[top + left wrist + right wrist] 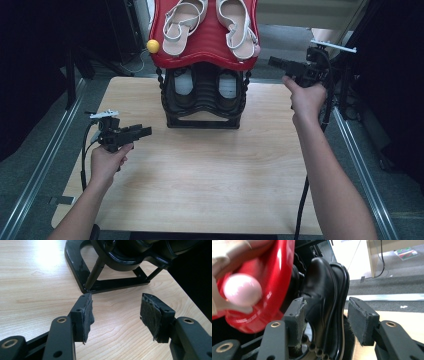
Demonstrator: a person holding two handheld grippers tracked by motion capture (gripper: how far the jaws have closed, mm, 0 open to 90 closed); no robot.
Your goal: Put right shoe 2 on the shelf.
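**Both tongs open at the two-tier shoe rack**

Nearest the person, the left tongs [146, 131] hover low over the wooden table [200, 180], pointing toward the rack, jaws spread apart and holding nothing. In the left gripper view the black base frame [110, 285] of the shoe rack lies just beyond the padded tips.

Farther off, the right tongs [274, 62] are raised at the rack's right side, level with the gap between tiers, jaws apart and empty. In the right gripper view a black leather shoe [319, 295] on the lower black tier sits just ahead of the tips, under the edge of the red upper tray [279, 277].

On the red tray [205, 47] lie two beige sandals [182, 25], and a yellow ball [153, 46] rests at its left edge.
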